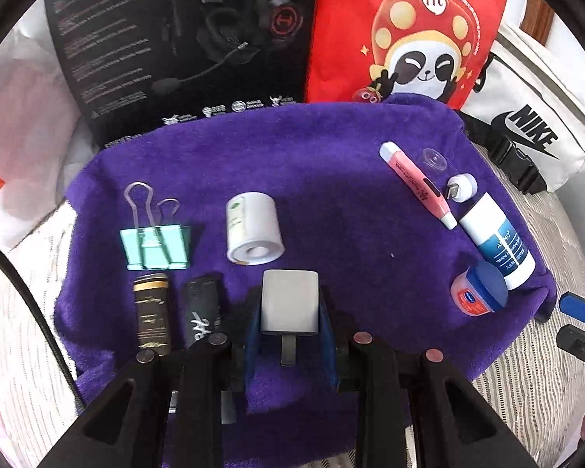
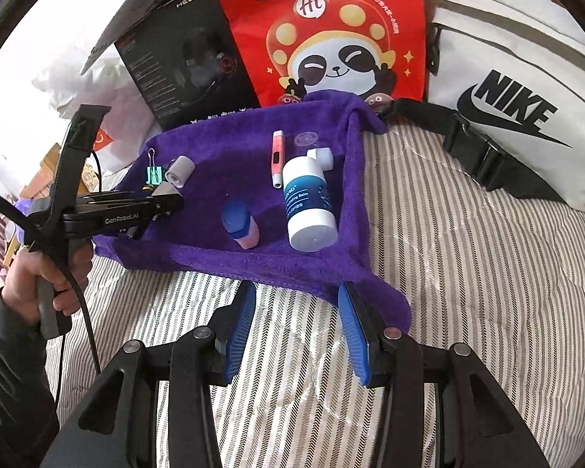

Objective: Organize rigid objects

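Observation:
A purple towel (image 1: 312, 163) holds the objects. My left gripper (image 1: 290, 323) is shut on a grey charger block (image 1: 290, 300), low over the towel's near side. Beside it lie a black-and-gold tube (image 1: 152, 312) and a black tube (image 1: 202, 312). Behind them are a green binder clip (image 1: 156, 245) and a grey tape roll (image 1: 253, 230). On the towel's right lie a pink pen (image 2: 277, 160), a white bottle (image 2: 308, 206) and a blue-lidded jar (image 2: 240, 224). My right gripper (image 2: 296, 296) is open and empty over the striped bedding (image 2: 448, 253) at the towel's front edge.
A black headset box (image 1: 175, 46), a red panda bag (image 1: 409, 31) and a white Nike bag (image 2: 507, 97) stand behind the towel. A small white USB plug (image 1: 462, 189) and a clear cap (image 1: 433, 160) lie by the pen. A hand (image 2: 31, 280) holds the left gripper's handle.

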`<state>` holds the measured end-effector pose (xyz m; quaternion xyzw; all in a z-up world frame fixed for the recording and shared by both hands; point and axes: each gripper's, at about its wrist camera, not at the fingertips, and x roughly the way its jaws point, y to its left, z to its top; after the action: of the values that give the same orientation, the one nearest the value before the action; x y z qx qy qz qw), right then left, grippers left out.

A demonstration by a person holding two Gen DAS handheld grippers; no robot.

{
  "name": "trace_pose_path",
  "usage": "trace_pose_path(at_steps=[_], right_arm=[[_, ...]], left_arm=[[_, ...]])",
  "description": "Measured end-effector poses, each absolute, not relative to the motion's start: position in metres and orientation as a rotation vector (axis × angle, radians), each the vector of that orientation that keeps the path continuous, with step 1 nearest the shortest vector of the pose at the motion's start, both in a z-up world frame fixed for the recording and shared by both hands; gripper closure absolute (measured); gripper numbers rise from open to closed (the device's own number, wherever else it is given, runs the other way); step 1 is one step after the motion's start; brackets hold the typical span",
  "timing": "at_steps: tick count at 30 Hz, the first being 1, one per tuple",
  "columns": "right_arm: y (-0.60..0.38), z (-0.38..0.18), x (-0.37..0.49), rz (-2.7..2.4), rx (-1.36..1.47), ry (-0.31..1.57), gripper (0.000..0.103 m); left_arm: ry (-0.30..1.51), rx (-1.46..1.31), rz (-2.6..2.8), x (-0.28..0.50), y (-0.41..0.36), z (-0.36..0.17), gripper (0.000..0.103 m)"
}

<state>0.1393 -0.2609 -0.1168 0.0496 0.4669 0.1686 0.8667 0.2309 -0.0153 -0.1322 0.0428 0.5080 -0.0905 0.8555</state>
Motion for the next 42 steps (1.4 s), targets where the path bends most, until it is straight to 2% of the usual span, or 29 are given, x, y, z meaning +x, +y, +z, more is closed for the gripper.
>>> trace_pose_path(at_steps=[8,11,12,13,19,22,26,29,31,35,37,42], right_arm=[[-0.264,-0.118,0.135,0.354,0.118,0.986,0.059],[-0.263,-0.116,0.132,0.356,0.116,0.979,0.059],[-0.263,-0.115,0.131,0.356,0.117,0.978,0.059],[-0.263,-0.114,0.130,0.355,0.119,0.974,0.059],[-0.263,-0.107,0.122,0.344,0.125,0.960,0.058],[-0.262,-0.100,0.117,0.332,0.118,0.945,0.049],[-0.256,-0.090,0.109,0.314,0.087,0.917,0.045],[-0.251,-0.083,0.104,0.305,0.076,0.902,0.039],[-0.247,-0.078,0.100,0.295,0.064,0.893,0.031],[-0.236,-0.069,0.093,0.277,0.013,0.875,0.014],[-0.229,-0.066,0.089,0.264,-0.017,0.867,0.012],[-0.221,-0.062,0.082,0.256,-0.016,0.879,0.008]], left_arm=[[1.061,0.143,-0.173,0.229,-0.025,-0.134,0.077],[1.079,0.129,-0.192,0.228,-0.025,-0.134,0.067],[1.085,0.122,-0.210,0.227,-0.026,-0.135,0.058],[1.089,0.121,-0.218,0.226,-0.028,-0.135,0.054],[1.092,0.121,-0.184,0.215,-0.031,-0.134,0.054],[1.067,0.089,-0.188,0.204,-0.026,-0.121,0.054],[1.025,0.070,-0.193,0.183,-0.019,-0.098,0.053],[0.993,0.060,-0.174,0.166,-0.015,-0.083,0.040],[0.966,0.067,-0.156,0.151,-0.012,-0.072,0.029],[0.943,0.077,-0.121,0.126,-0.010,-0.058,0.016],[0.938,0.072,-0.099,0.114,-0.007,-0.052,0.006],[0.916,0.064,-0.047,0.085,-0.002,-0.035,0.004]])
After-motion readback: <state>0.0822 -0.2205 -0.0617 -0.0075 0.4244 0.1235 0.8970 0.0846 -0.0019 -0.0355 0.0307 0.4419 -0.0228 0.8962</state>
